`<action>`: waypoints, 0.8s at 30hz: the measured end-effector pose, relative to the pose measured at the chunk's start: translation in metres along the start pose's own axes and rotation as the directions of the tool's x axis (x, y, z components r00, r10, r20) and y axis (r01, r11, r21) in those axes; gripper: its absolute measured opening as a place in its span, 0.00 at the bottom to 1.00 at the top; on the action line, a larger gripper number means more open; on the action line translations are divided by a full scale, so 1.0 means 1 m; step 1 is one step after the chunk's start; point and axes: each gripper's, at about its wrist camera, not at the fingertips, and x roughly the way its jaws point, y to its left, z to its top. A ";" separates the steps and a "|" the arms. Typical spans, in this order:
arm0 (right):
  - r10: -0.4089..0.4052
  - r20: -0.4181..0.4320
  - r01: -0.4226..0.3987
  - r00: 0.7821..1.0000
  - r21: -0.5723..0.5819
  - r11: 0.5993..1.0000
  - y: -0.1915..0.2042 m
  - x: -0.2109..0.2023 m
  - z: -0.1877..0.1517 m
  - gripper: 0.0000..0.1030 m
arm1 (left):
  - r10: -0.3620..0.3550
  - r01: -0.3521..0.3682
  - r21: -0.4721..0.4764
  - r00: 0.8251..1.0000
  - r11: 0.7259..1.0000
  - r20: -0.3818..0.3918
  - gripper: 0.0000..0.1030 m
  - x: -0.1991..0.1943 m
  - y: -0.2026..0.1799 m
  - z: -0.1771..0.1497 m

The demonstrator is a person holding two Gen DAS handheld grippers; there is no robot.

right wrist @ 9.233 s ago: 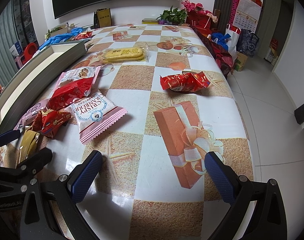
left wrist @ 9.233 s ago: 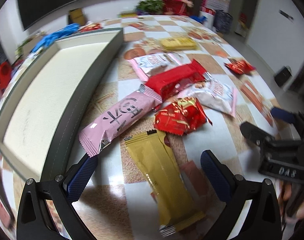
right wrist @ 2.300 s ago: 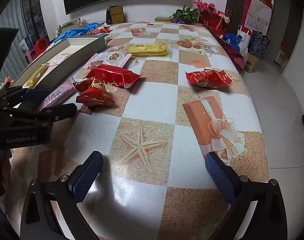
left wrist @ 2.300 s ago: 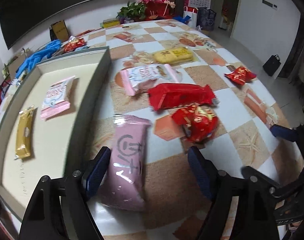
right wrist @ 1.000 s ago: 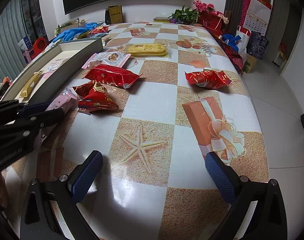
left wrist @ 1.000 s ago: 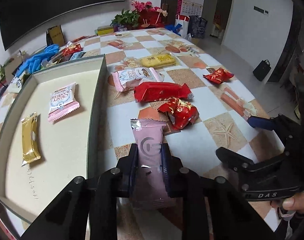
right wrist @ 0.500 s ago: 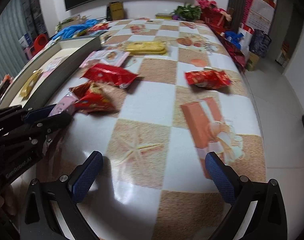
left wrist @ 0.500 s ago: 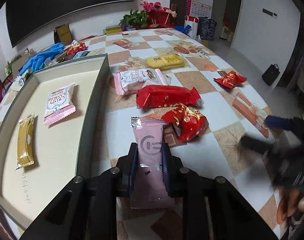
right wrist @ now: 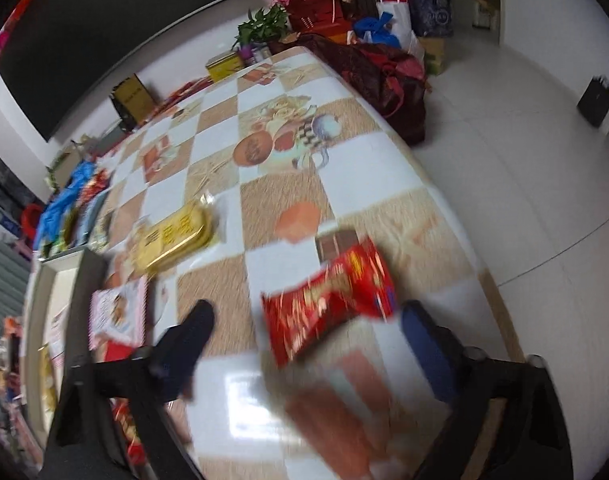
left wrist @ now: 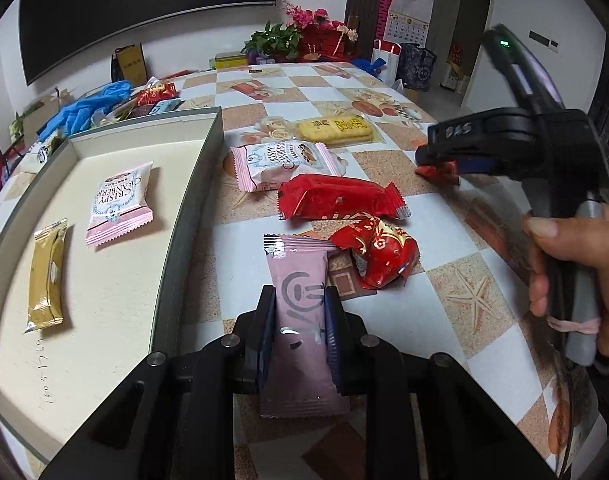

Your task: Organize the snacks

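Observation:
My left gripper (left wrist: 299,300) is shut on a pink snack bar (left wrist: 300,264) and holds it just above the table, right of the grey tray (left wrist: 192,184). The tray holds a gold bar (left wrist: 46,276) and a pink cranberry packet (left wrist: 120,204). In the blurred right wrist view, my right gripper (right wrist: 308,320) straddles a small red packet (right wrist: 328,300) on the table. Its jaws are closing and the pads stand apart from the packet. From the left wrist view, a hand holds the right gripper (left wrist: 436,160) at the right.
Loose on the checked table lie a second cranberry packet (left wrist: 280,164), a long red packet (left wrist: 340,200), a crumpled red packet (left wrist: 380,256) and a yellow packet (left wrist: 336,130). Blue gloves (left wrist: 92,104) and clutter sit behind the tray. The table edge (right wrist: 444,200) runs close on the right.
The right gripper has swung out across the table over the small red packet, rolled, and its jaws have narrowed. The left gripper keeps the pink bar and has hardly moved.

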 end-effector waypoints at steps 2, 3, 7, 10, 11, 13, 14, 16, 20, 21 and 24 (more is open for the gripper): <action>-0.027 -0.001 0.027 1.000 -0.100 0.995 0.017 0.007 0.003 0.35 | -0.008 0.008 -0.015 1.000 1.000 0.002 0.25 -0.001 0.002 0.000; -0.029 0.000 0.029 1.000 -0.144 0.989 0.023 0.007 0.001 0.30 | -0.012 0.012 -0.023 1.000 1.000 0.003 0.25 -0.001 0.004 0.000; 0.036 0.002 -0.034 0.999 -0.263 0.964 0.033 -0.008 -0.031 0.30 | 0.013 -0.012 -0.042 1.000 0.999 0.005 0.25 -0.001 0.006 -0.001; 0.086 0.015 -0.076 0.996 -0.322 0.944 0.033 -0.032 -0.074 0.30 | 0.068 -0.068 -0.015 0.998 0.998 0.003 0.25 -0.001 -0.003 -0.002; 0.108 0.021 -0.095 0.994 -0.340 0.936 0.034 -0.038 -0.087 0.30 | 0.090 -0.090 -0.008 0.996 0.996 0.000 0.25 0.000 -0.006 -0.001; 0.093 0.060 -0.062 0.994 -0.398 0.915 0.039 -0.046 -0.108 0.30 | 0.090 -0.090 -0.022 0.996 0.996 -0.001 0.25 0.000 -0.008 -0.001; 0.081 0.084 -0.038 0.993 -0.427 0.904 0.043 -0.049 -0.115 0.30 | 0.083 -0.083 -0.031 0.997 0.996 -0.004 0.25 0.000 -0.008 -0.001; 0.078 0.089 -0.033 0.993 -0.424 0.905 0.045 -0.049 -0.116 0.30 | 0.087 -0.087 -0.004 0.996 0.996 0.003 0.26 -0.001 -0.013 -0.002; 0.120 0.070 -0.081 0.990 -0.404 0.911 0.039 -0.048 -0.114 0.30 | 0.085 -0.085 0.014 0.996 0.996 0.011 0.26 -0.001 -0.015 -0.006; 0.123 0.069 -0.086 0.990 -0.400 0.913 0.038 -0.048 -0.113 0.30 | 0.077 -0.077 0.004 0.997 0.997 0.011 0.26 -0.001 -0.014 -0.006; 0.119 0.070 -0.082 0.990 -0.389 0.917 0.039 -0.050 -0.116 0.30 | 0.077 -0.077 0.006 0.997 0.997 0.011 0.34 -0.001 -0.013 -0.006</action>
